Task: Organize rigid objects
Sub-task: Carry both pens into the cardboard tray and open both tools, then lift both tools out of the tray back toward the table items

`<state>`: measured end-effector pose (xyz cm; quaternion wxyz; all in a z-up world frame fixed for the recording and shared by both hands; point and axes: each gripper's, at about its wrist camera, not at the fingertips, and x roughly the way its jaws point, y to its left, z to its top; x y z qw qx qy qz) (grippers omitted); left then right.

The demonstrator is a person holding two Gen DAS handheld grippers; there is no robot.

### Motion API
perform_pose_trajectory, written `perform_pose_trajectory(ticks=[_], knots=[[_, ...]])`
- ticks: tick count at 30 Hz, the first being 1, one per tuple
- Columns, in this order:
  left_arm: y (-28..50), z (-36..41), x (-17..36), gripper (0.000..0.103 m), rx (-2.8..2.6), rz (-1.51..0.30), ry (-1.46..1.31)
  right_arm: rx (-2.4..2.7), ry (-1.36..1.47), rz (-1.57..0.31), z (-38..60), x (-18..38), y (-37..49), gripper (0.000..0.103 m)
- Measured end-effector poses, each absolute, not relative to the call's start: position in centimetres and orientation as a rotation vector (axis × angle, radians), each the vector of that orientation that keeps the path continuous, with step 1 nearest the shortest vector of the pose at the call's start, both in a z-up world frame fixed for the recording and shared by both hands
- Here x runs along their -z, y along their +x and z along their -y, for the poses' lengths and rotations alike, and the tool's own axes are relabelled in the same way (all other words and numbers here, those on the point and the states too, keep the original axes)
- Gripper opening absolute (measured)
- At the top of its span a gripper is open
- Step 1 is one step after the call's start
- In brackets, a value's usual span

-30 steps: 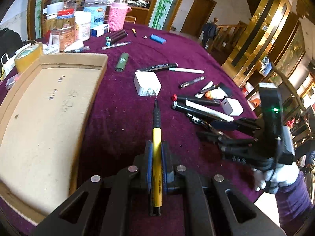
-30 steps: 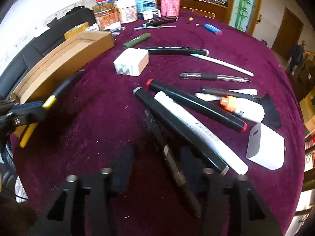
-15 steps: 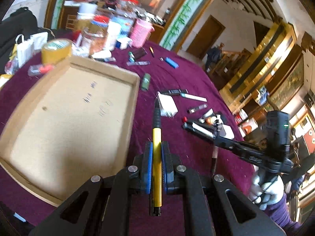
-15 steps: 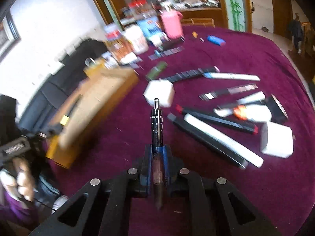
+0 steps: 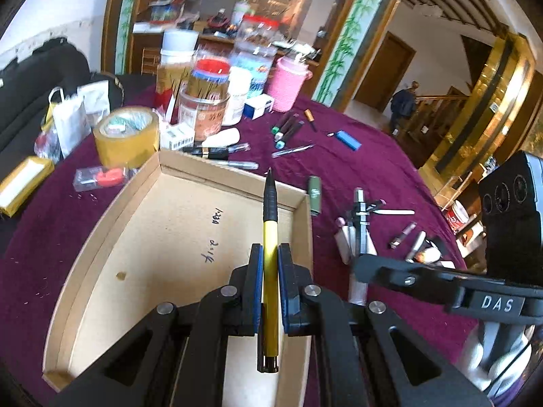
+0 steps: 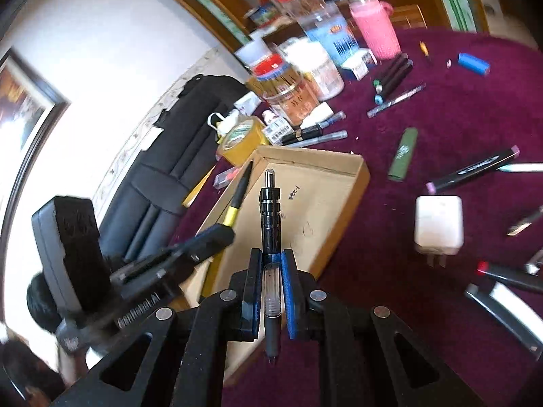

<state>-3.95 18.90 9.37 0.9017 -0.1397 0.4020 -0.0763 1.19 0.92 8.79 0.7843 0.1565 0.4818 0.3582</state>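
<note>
My left gripper [image 5: 270, 254] is shut on a yellow and black pen [image 5: 270, 237] and holds it above the open cardboard box [image 5: 142, 237]. My right gripper [image 6: 271, 261] is shut on a black and clear pen [image 6: 270, 217], held over the right part of the same box [image 6: 319, 196]. The left gripper and its yellow pen [image 6: 234, 203] show at the left in the right wrist view. The right gripper [image 5: 361, 237] with its pen shows just right of the box in the left wrist view.
Markers, pens, a green tube [image 5: 314, 193], a blue lighter [image 5: 348, 139] and a white charger [image 6: 438, 224] lie on the purple cloth right of the box. A tape roll [image 5: 126, 135], jars [image 5: 207, 101] and a pink cup [image 5: 288, 83] stand behind it.
Both grippers have moved left from the pile of pens to above the box. The right gripper shut on the black pen and lifted it; the left still holds the yellow pen.
</note>
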Motion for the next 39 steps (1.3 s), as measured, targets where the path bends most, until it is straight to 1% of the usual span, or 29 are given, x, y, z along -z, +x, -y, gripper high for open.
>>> perform_pose_trajectory(ticks=[2, 8, 13, 15, 17, 19, 20, 21, 22, 25, 26, 28, 30, 32, 36, 39], knots=[[-2.2, -19.4, -8.1, 0.008, 0.157, -0.872, -0.324, -0.749, 0.367, -1.069, -1.9, -7.8, 2.7, 0.013], [0.7, -19.9, -5.5, 0.008, 0.127, -0.917, -0.348, -0.639, 0.416, -1.139, -3.0, -4.7, 6.7, 0.013], [1.7, -19.7, -4.6, 0.009, 0.115, -0.927, -0.357, -0.595, 0.438, -1.154, -3.0, -3.7, 8.2, 0.013], [1.7, -19.6, -4.7, 0.017, 0.115, -0.927, -0.353, -0.585, 0.443, -1.156, -3.3, -3.6, 8.7, 0.013], [1.7, -19.6, -4.9, 0.040, 0.105, -0.921, -0.350, -0.579, 0.439, -1.156, -3.5, -3.6, 8.8, 0.013], [1.5, -19.7, -5.2, 0.050, 0.102, -0.909, -0.352, -0.565, 0.439, -1.157, -3.7, -3.6, 9.0, 0.014], [1.3, -19.7, -5.3, 0.051, 0.102, -0.906, -0.354, -0.557, 0.437, -1.155, -3.7, -3.6, 9.0, 0.015], [1.1, -19.7, -5.5, 0.051, 0.100, -0.906, -0.353, -0.551, 0.426, -1.149, -3.7, -3.8, 8.9, 0.019], [0.9, -19.6, -5.7, 0.051, 0.095, -0.907, -0.349, -0.547, 0.418, -1.143, -3.6, -3.9, 8.8, 0.026], [-0.4, -19.1, -6.8, 0.054, 0.075, -0.897, -0.304, -0.543, 0.381, -1.091, -2.9, -5.1, 7.7, 0.031], [-1.1, -18.7, -7.3, 0.059, 0.068, -0.885, -0.282, -0.540, 0.360, -1.064, -2.6, -5.7, 7.1, 0.037], [-2.7, -17.7, -8.5, 0.066, 0.043, -0.847, -0.234, -0.525, 0.317, -1.006, -1.7, -6.9, 5.6, 0.054], [-4.1, -16.7, -9.4, 0.069, 0.030, -0.812, -0.198, -0.507, 0.286, -0.945, -0.6, -8.0, 3.7, 0.060], [-5.6, -15.6, -10.2, 0.073, 0.022, -0.779, -0.162, -0.498, 0.266, -0.899, 0.3, -8.8, 2.1, 0.062], [-8.5, -13.6, -11.3, 0.073, 0.000, -0.733, -0.111, -0.459, 0.255, -0.820, 2.9, -9.9, -1.0, 0.069], [-10.0, -12.4, -11.9, 0.074, -0.016, -0.713, -0.087, -0.417, 0.238, -0.758, 4.9, -10.6, -3.1, 0.070]])
